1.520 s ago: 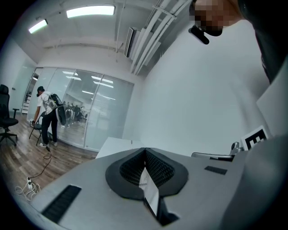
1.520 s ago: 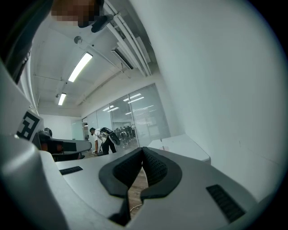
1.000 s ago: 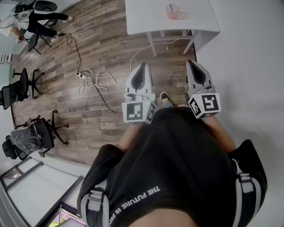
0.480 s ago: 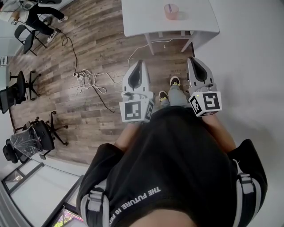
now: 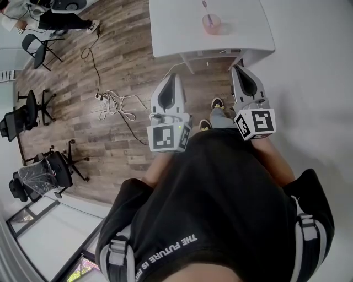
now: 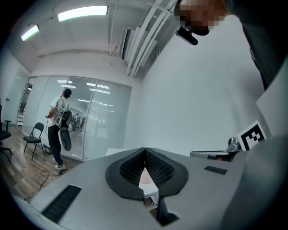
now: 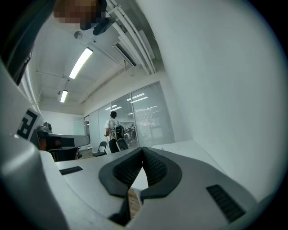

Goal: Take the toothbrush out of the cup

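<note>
A pink cup point(image 5: 211, 23) stands on the white table point(image 5: 176, 27) at the top of the head view, and a thin toothbrush point(image 5: 204, 7) sticks up out of it. Both grippers are held in front of my body, short of the table's near edge. My left gripper point(image 5: 174, 78) is shut, its jaws meeting at the tips with nothing between them point(image 6: 145, 151). My right gripper point(image 5: 239, 69) is shut and empty too point(image 7: 143, 149), just below the table's right corner. Neither gripper view shows the cup.
A wooden floor with a tangle of cables point(image 5: 114, 102) lies to the left. Office chairs point(image 5: 41, 173) stand along the left edge, and another person point(image 5: 38, 14) is at the top left. A white wall point(image 5: 314, 82) runs along the right. My shoes point(image 5: 212, 113) show between the grippers.
The table and cup have come lower in the head view, nearer the grippers, and the toothbrush now shows. Both grippers stay shut and have edged toward the table.
</note>
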{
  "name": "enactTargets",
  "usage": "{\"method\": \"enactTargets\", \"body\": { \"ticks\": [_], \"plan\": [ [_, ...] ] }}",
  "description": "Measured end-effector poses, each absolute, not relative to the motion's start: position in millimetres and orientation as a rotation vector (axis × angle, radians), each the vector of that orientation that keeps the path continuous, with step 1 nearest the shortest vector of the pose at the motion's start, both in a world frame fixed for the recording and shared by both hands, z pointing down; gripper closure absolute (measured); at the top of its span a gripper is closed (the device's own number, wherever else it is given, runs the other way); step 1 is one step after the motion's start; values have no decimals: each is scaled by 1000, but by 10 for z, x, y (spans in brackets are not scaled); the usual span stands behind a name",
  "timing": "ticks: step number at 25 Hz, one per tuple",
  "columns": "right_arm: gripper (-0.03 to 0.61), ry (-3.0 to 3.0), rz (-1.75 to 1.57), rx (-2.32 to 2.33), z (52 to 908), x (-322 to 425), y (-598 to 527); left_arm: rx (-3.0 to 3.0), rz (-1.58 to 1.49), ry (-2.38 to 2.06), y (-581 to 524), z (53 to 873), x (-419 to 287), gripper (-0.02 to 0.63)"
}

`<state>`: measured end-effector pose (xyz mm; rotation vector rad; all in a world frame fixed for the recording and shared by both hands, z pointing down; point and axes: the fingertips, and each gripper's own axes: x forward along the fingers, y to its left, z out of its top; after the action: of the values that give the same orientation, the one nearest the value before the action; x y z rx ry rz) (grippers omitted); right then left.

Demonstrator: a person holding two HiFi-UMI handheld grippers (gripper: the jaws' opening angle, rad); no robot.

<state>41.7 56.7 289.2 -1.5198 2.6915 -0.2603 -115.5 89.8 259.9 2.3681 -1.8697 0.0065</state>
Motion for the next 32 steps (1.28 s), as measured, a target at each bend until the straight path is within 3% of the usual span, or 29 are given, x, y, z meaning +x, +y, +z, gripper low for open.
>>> {"method": "enactTargets", "body": {
  "ticks": [17, 32],
  "plan": [
    [565, 2647, -312, -1520, 3087, 836, -220, 2337, 99, -1905, 207, 2694, -873, 595],
    [565, 2690, -323, -1512, 3194, 492, -729, 2290, 71, -1910, -312, 2852, -1233, 595]
  ]
}}
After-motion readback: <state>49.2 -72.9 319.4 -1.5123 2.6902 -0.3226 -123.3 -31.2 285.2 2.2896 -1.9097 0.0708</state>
